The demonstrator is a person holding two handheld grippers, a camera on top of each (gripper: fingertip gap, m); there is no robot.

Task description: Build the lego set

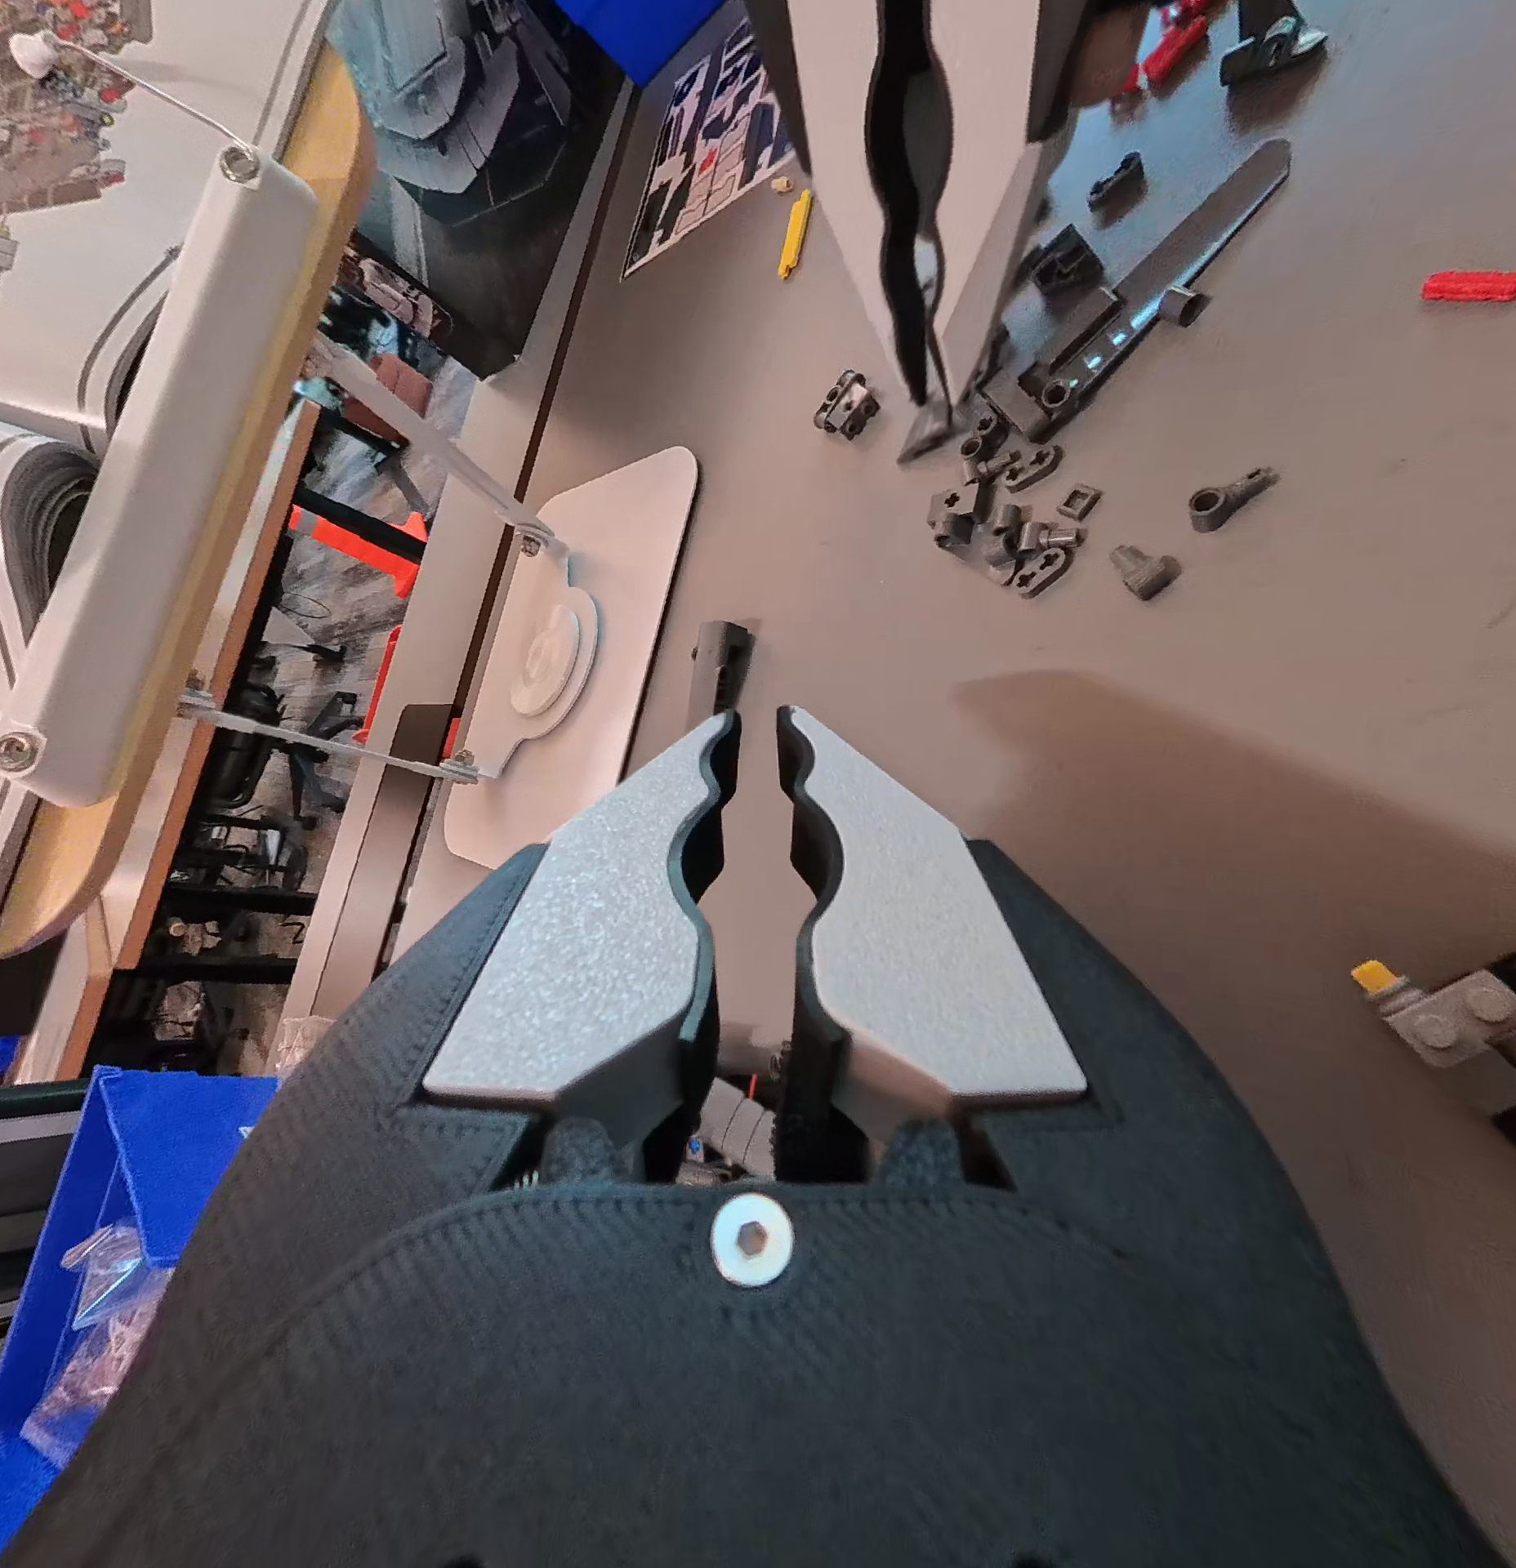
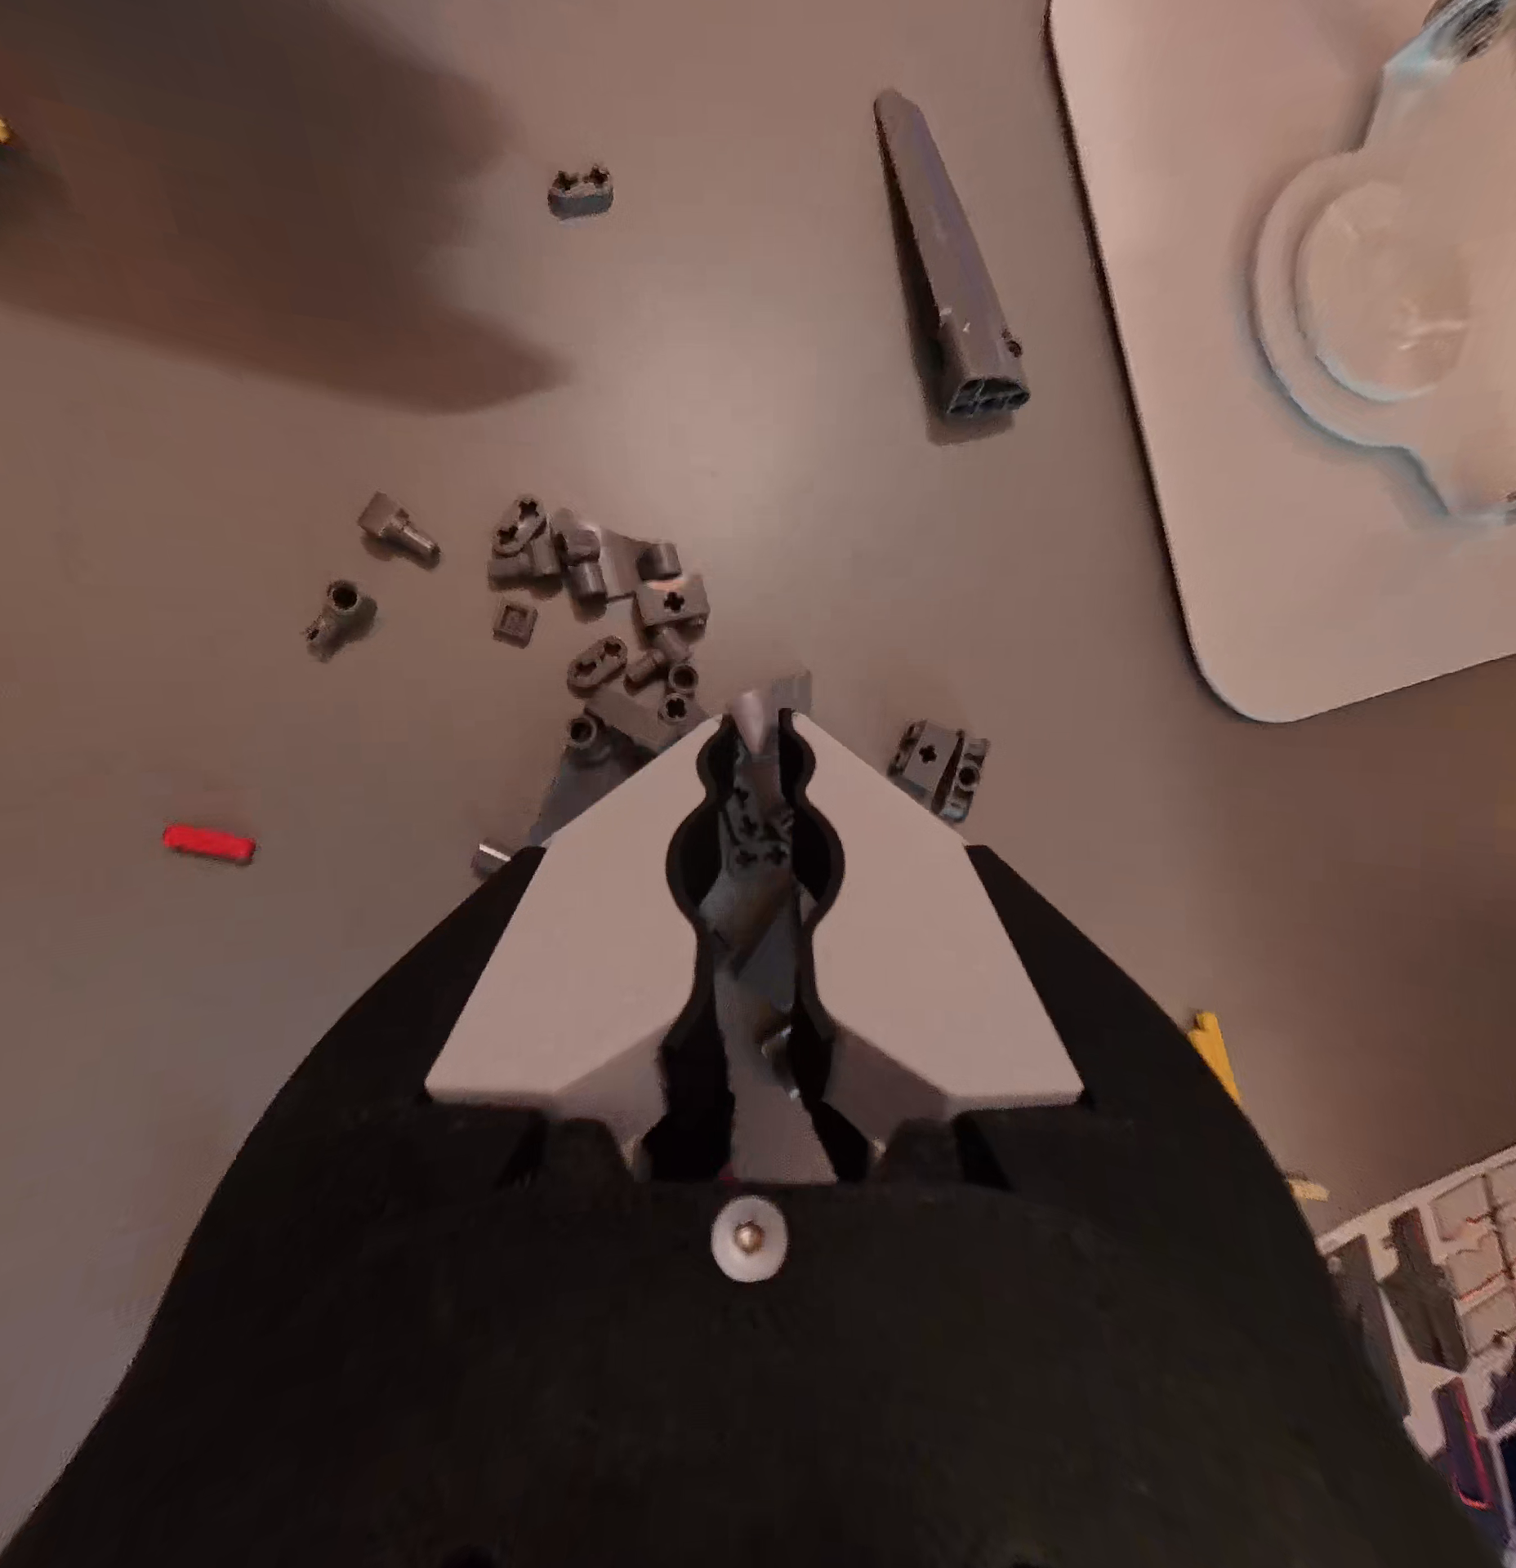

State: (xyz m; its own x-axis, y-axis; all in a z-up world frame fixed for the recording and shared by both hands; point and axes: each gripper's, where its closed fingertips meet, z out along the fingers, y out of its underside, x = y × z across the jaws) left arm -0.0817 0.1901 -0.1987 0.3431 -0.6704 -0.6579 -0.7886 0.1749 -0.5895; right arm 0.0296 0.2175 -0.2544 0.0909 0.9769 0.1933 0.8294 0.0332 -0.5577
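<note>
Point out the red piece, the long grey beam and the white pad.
red piece point(image 2: 208, 842): right wrist view, its middle.
long grey beam point(image 2: 950, 254): right wrist view, mid-length of its top face.
white pad point(image 1: 602, 611): left wrist view, bare flat surface.

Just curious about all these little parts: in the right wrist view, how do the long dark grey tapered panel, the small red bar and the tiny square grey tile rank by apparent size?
1. Long dark grey tapered panel, clearly largest.
2. Small red bar.
3. Tiny square grey tile, smallest.
</note>
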